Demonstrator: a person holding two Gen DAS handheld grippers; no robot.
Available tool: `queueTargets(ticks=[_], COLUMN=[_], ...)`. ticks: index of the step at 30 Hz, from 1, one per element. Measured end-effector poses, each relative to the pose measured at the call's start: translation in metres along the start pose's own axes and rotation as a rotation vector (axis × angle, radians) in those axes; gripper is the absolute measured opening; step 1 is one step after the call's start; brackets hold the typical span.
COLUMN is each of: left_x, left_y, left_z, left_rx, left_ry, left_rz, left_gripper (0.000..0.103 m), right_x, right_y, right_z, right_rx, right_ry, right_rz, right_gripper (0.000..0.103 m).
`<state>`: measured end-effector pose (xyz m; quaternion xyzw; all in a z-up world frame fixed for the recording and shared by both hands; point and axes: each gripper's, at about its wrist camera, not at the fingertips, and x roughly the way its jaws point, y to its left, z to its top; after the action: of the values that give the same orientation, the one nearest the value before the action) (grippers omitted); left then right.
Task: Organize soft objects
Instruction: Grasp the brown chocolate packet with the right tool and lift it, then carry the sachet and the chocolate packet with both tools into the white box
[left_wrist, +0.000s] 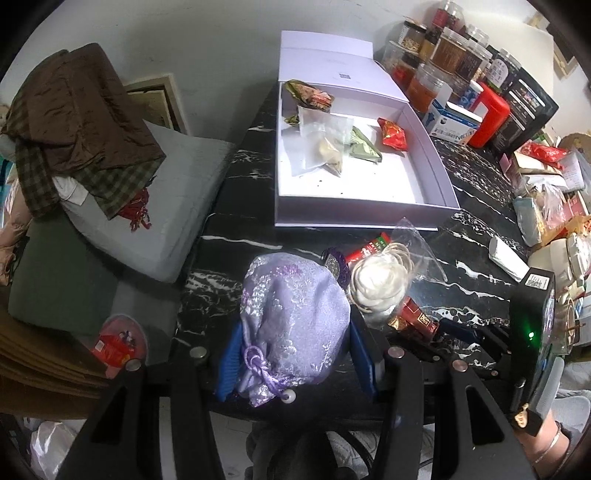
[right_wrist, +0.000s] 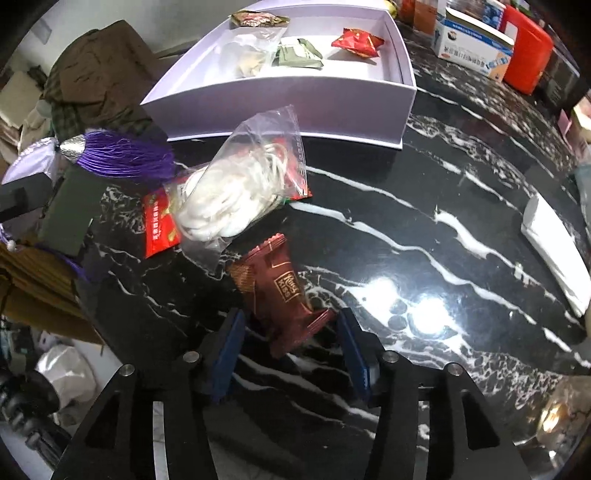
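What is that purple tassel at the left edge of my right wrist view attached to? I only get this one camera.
Observer: A lavender embroidered pouch. The left wrist view shows it whole, with the tassel at its far end.
Operator: Is it lying loose?
Observer: No, it sits between the blue pads of the left gripper, which touch both its sides.
Operator: And what is behind the white box?
Observer: Its lid stands open, with a crowd of jars to the right of it.
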<state>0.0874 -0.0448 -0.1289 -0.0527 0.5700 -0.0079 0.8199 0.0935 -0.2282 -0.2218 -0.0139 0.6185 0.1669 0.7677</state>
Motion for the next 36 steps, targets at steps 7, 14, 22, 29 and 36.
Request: queueTargets(ticks=[7,14,22,29,36], left_x=[0.000,-0.007,-0.024,-0.049,-0.085], left_y=[0.003,-0.002,-0.006,-0.011,-0.018], left_z=[-0.004,-0.004,-0.003,0.003,0.010], left_rx=[-0.033,-0.017,0.002,0.009,0.026], left_ry=[0.018,0.001,-0.038,-0.095,-0.170], left_rz=[-0.017,-0.009,-0.001,-0.008,-0.033], left_gripper=[0.051,0.051,0.051,0.051,0.051], right_x=[0.010,0.012,0.001,-0.032,-0.084], right_y=[0.025,0.039,0.028,0.032,0.014], right_z=[0.002,0.004,0.005,0.012,0.010], right_rx=[-0.105,-0.139,-0.067,-0.057,-0.053], right_ry=[-0.017,0.008,-0.007,-0.073,-0.153], right_rz=[-0.082,-0.104,-0.035,-0.025,-0.022], right_gripper=[0.052,0.027,0.026,0.026,0.026])
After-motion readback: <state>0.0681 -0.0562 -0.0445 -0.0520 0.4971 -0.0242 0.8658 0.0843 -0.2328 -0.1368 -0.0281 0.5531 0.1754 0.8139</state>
